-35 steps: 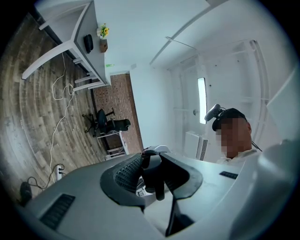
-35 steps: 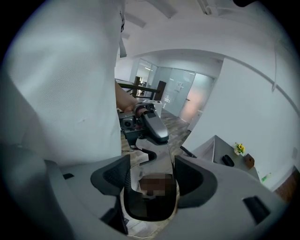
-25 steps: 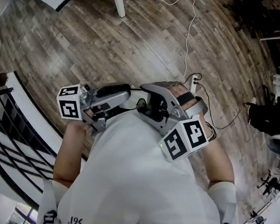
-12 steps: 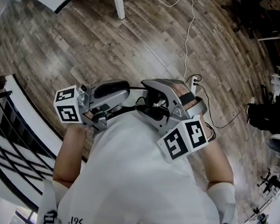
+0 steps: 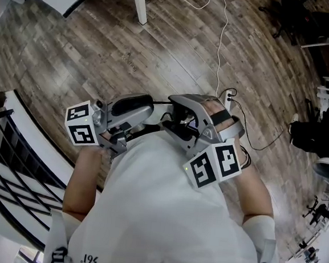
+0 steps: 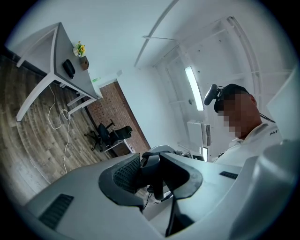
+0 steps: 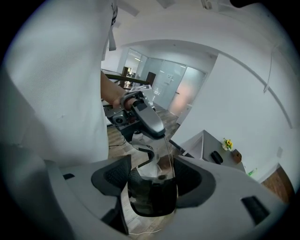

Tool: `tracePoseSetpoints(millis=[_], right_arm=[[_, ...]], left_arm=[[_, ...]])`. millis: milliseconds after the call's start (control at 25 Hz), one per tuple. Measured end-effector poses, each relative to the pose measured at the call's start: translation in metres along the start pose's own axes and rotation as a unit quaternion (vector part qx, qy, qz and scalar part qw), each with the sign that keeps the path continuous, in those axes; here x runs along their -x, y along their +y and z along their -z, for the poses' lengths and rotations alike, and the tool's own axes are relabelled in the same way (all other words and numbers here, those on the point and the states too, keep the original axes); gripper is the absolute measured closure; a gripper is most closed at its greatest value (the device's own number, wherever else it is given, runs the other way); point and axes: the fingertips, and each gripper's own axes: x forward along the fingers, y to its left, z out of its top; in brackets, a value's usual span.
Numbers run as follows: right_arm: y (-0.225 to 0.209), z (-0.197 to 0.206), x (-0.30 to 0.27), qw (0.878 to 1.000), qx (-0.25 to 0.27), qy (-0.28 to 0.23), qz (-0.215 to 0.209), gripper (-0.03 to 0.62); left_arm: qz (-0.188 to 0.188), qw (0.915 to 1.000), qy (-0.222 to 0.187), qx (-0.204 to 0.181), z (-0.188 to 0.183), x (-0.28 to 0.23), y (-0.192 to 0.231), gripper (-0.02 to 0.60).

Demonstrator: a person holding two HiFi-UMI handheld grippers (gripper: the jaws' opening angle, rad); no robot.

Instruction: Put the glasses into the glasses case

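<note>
I hold both grippers close in front of my chest, tips meeting. The glasses [image 7: 151, 199] have dark lenses and a thin frame. One lens sits between the pads of my right gripper [image 7: 152, 180], which is shut on it. A thin frame line runs from there to my left gripper [image 7: 140, 110]. In the left gripper view a dark part of the glasses [image 6: 154, 171] is clamped between the pads of the left gripper [image 6: 152, 176]. In the head view the left gripper [image 5: 152, 112] and right gripper [image 5: 174, 120] meet. A small black oblong thing [image 6: 69, 69], perhaps the case, lies on a far white table [image 6: 70, 44].
Below me is wood flooring [image 5: 102, 54] with a white cable [image 5: 221, 41] and a power strip [image 5: 229, 95]. A black railing [image 5: 12, 166] runs at the left, a white table leg [image 5: 138, 2] stands at the top. A small flower pot [image 6: 81, 49] stands on the far table.
Both grippers have drifted slightly together, and the left one has rolled a little. The grip on the glasses is the same.
</note>
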Motion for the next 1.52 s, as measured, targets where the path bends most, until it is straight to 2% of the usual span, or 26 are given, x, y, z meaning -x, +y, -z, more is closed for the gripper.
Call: tracePoseSetpoints(millis=[240, 480, 680, 1120, 1520], right_arm=[[-0.008, -0.015, -0.009, 0.999, 0.021, -0.005, 0.04, 0.306], [-0.008, -0.031, -0.018, 0.996, 0.047, -0.008, 0.07, 0.306], [-0.009, -0.038, -0.022, 0.994, 0.059, -0.013, 0.089, 0.306], [-0.012, -0.05, -0.03, 0.992, 0.063, -0.018, 0.111, 0.306], [-0.036, -0.035, -0.033, 0.989, 0.085, -0.039, 0.111, 0.307]], left_arm=[[-0.015, 0.999, -0.021, -0.036, -0.017, 0.016, 0.001, 0.453], [-0.024, 0.9964, -0.057, -0.058, -0.034, 0.041, -0.001, 0.451], [-0.03, 0.9943, -0.07, -0.075, -0.04, 0.052, -0.001, 0.451], [-0.055, 0.9865, -0.08, -0.131, -0.051, 0.065, -0.005, 0.451], [-0.076, 0.9833, -0.098, -0.134, -0.065, 0.05, 0.01, 0.451]])
